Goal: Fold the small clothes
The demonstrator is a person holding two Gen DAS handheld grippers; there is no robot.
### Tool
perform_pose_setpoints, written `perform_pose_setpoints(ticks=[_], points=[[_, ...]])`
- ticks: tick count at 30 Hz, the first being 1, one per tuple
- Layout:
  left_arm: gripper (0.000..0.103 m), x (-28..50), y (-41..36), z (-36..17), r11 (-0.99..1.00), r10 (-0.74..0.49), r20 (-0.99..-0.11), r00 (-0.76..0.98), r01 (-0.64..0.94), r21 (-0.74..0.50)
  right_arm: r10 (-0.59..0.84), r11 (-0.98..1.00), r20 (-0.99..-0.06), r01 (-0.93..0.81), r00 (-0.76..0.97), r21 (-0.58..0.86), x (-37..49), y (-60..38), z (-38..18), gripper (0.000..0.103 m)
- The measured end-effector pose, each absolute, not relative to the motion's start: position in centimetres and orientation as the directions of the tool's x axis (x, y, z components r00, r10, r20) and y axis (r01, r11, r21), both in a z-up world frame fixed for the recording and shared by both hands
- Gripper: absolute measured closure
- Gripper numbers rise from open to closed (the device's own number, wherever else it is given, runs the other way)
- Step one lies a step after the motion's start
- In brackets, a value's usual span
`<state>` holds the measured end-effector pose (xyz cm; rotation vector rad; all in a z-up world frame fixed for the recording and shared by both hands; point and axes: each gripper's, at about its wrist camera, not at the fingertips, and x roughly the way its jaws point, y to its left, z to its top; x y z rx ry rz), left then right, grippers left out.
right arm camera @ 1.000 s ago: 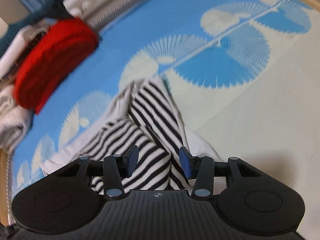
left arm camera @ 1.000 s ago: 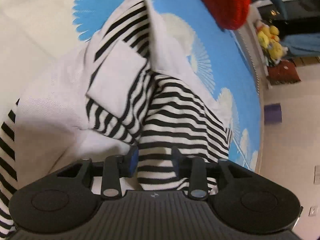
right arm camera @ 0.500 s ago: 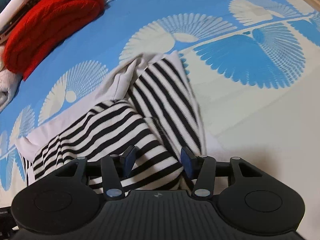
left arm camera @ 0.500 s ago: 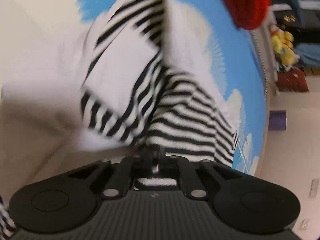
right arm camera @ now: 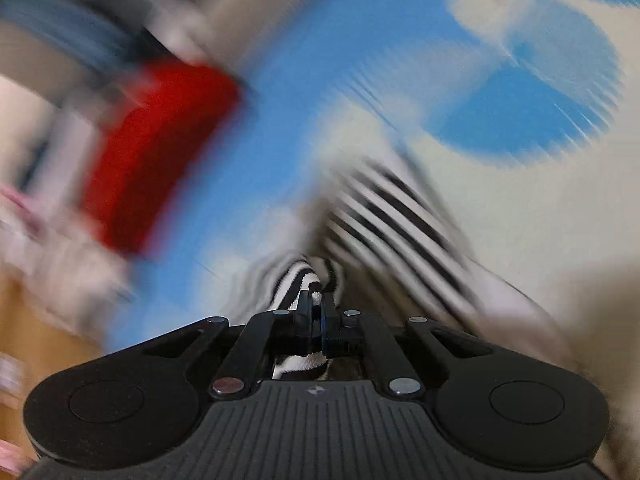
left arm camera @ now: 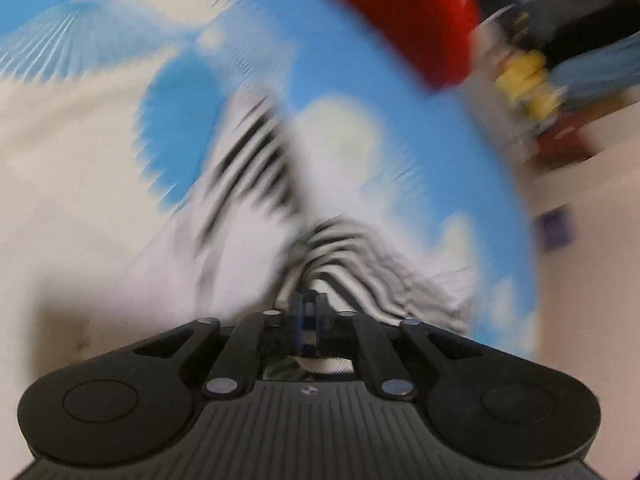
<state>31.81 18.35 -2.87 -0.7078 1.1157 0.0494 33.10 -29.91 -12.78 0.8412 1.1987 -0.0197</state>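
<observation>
Blue and cream fan-print cloth (left arm camera: 400, 92) covers the work surface, flat and smooth, heavily motion-blurred in both wrist views. The striped garment (left arm camera: 256, 168) lies bunched on it, black-and-white knit stripes with plain white panels, rumpled into ridges close to my fingers and trailing away up the cloth.

My left gripper (left arm camera: 306, 312) has its fingers pressed together on a fold of the striped garment; stripes fan out right from the pinch point. My right gripper (right arm camera: 316, 312) is likewise clamped on a striped fold (right arm camera: 304, 276), jaws nearly touching with fabric between them and more stripe showing behind the jaws.

A red folded knit (left arm camera: 412, 12) sits at the far side of the cloth, thick and soft-edged, well apart from the striped piece; the right view has it too (right arm camera: 160, 148).

Left view only: a yellow plush toy (left arm camera: 528, 80) past the cloth edge, dark furniture behind it, a small purple block (left arm camera: 554, 228) on a pale floor. Right view only: a wooden rim or floor (right arm camera: 44, 320) at lower left, a pale pinkish cloth heap (right arm camera: 52, 240) beside the red knit, blurred blue fabric (right arm camera: 60, 28) at top left. Blur is too strong to tell what else is in the room.
</observation>
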Motion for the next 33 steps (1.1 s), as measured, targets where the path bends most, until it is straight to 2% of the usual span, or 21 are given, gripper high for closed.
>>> perform_pose_setpoints(ticks=[1,2,3,4,5,7,8,13,14,15,16,17,18,22,24,26,29,30,31,33], points=[[0.096,31.7,18.6,-3.5,0.780,-0.286,-0.852,0.439,-0.410,-0.474,0.361,0.734,-0.870,0.473,0.335,0.487,32.9,-29.8,-13.9,0.090],[0.091,31.5,18.9,-3.8,0.768,-0.282,-0.852,0.441,-0.428,-0.476,0.344,0.730,-0.880,0.496,0.328,0.471,32.6,-29.9,-14.2,0.087],[0.078,31.4,19.1,-3.8,0.754,-0.289,-0.844,0.452,-0.436,-0.492,0.347,0.724,-0.874,0.494,0.341,0.481,32.6,-29.9,-14.0,0.085],[0.069,31.4,19.2,-3.6,0.737,-0.299,-0.828,0.474,-0.437,-0.516,0.347,0.735,-0.862,0.464,0.369,0.494,32.8,-29.7,-13.3,0.085],[0.057,31.3,19.3,-3.4,0.724,-0.306,-0.814,0.495,-0.434,-0.536,0.338,0.753,-0.848,0.422,0.409,0.504,32.9,-29.3,-12.3,0.084],[0.053,31.5,19.2,-3.3,0.716,-0.317,-0.803,0.505,-0.428,-0.552,0.309,0.790,-0.823,0.353,0.477,0.501,33.1,-28.9,-10.6,0.058],[0.053,31.5,19.0,-3.6,0.712,-0.324,-0.804,0.499,-0.431,-0.554,0.302,0.802,-0.821,0.337,0.484,0.493,33.1,-28.7,-10.4,0.054],[0.057,32.0,18.7,-4.9,0.669,-0.330,-0.813,0.480,-0.488,-0.560,0.343,0.774,-0.843,0.384,0.414,0.504,33.3,-28.7,-12.4,0.055],[0.068,32.1,18.7,-5.1,0.667,-0.319,-0.815,0.484,-0.496,-0.555,0.348,0.772,-0.844,0.385,0.409,0.505,33.1,-28.3,-12.6,0.058],[0.085,32.1,18.8,-5.1,0.663,-0.310,-0.814,0.491,-0.501,-0.556,0.351,0.778,-0.843,0.375,0.407,0.505,33.2,-28.1,-12.7,0.068],[0.092,32.1,18.9,-4.9,0.659,-0.308,-0.809,0.501,-0.501,-0.561,0.356,0.784,-0.840,0.357,0.410,0.507,33.4,-27.7,-12.6,0.082],[0.099,32.1,19.0,-4.7,0.655,-0.308,-0.800,0.515,-0.495,-0.571,0.368,0.786,-0.830,0.337,0.418,0.519,33.6,-27.5,-12.5,0.089],[0.100,32.1,19.1,-4.1,0.653,-0.306,-0.788,0.535,-0.484,-0.582,0.385,0.779,-0.814,0.320,0.435,0.539,33.6,-27.4,-12.2,0.099],[0.100,31.4,19.6,-0.4,0.682,-0.237,-0.712,0.661,-0.408,-0.606,0.459,0.674,-0.628,0.213,0.629,0.707,33.1,-28.0,-8.8,0.102],[0.100,31.1,20.1,-0.1,0.686,-0.213,-0.708,0.674,-0.413,-0.599,0.455,0.660,-0.585,0.187,0.671,0.728,32.9,-28.3,-7.9,0.102],[0.100,31.4,20.3,-1.3,0.687,-0.221,-0.748,0.626,-0.445,-0.575,0.445,0.677,-0.653,0.248,0.613,0.693,33.3,-28.4,-9.1,0.102],[0.096,32.2,19.7,-3.6,0.725,-0.255,-0.840,0.480,-0.480,-0.494,0.361,0.762,-0.856,0.412,0.371,0.500,33.6,-28.0,-13.5,0.099],[0.094,32.4,19.3,-3.9,0.745,-0.254,-0.856,0.450,-0.473,-0.470,0.330,0.766,-0.883,0.451,0.334,0.457,33.5,-28.1,-14.2,0.095],[0.092,32.4,19.0,-3.7,0.762,-0.248,-0.859,0.447,-0.457,-0.458,0.293,0.769,-0.898,0.476,0.330,0.426,33.3,-28.3,-14.3,0.095],[0.084,32.3,18.8,-2.5,0.779,-0.220,-0.843,0.490,-0.433,-0.455,0.248,0.801,-0.888,0.434,0.387,0.413,33.5,-28.3,-12.9,0.095]])
